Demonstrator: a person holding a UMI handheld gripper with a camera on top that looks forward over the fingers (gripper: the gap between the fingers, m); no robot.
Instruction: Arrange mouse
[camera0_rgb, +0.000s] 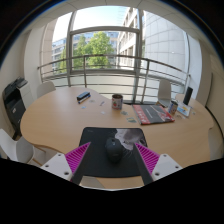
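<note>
Behind the round wooden tabletop (60, 120) I see tall windows with trees and office buildings outside. My hand-held gripper (113, 160) hangs low over the near edge with its fingers spread wide, gripping nothing. The mouse (115, 152) sits between the two pink pads, a clear gap on either side, resting on a dark mouse mat (98, 137) that lies just ahead of the fingers. It looks small, dark and rounded, with a smooth domed back; I can't make out buttons or a cable. I'd judge it light and rigid, with a slick plastic shell that could squirt out of a careless pinch, so I'd take it across its two long flanks, low down near the base. Further off stand a mug (117, 101) and some papers (155, 114).
</note>
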